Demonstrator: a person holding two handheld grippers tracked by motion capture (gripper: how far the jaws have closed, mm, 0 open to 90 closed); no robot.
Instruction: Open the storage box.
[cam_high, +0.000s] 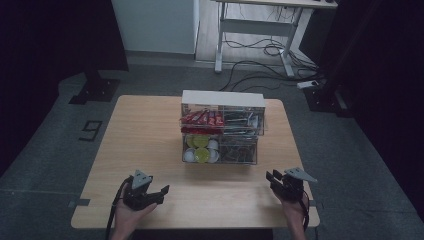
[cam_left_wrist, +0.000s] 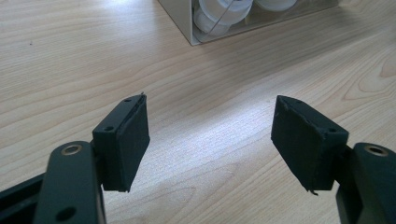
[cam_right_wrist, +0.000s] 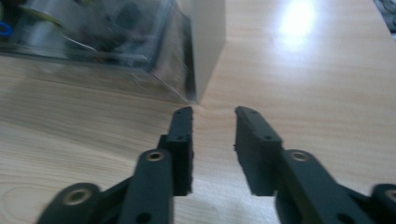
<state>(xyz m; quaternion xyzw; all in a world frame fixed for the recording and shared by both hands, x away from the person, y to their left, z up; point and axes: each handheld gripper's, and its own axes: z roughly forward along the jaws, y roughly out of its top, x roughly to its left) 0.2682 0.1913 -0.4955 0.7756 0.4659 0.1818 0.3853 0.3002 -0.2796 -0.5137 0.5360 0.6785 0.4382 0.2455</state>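
Note:
A clear two-tier drawer box (cam_high: 222, 130) stands on the far middle of the wooden table (cam_high: 145, 140). Red packets (cam_high: 200, 118) lie in its upper tier, and green and white cups (cam_high: 200, 150) in its lower one. My left gripper (cam_high: 161, 193) rests low over the near left of the table, jaws wide open (cam_left_wrist: 210, 135) with bare wood between them. A corner of the box with white cups (cam_left_wrist: 219, 18) lies ahead of it. My right gripper (cam_high: 273, 178) hovers at the near right, open (cam_right_wrist: 214, 135), a narrow gap between its pads holding nothing. It points at the box corner (cam_right_wrist: 196, 88).
Beyond the table, a desk frame (cam_high: 260, 30) stands over loose cables (cam_high: 260, 65) on the floor. Black stand bases sit at the far left (cam_high: 95, 90) and far right (cam_high: 325, 97). A wide strip of bare wood separates both grippers from the box.

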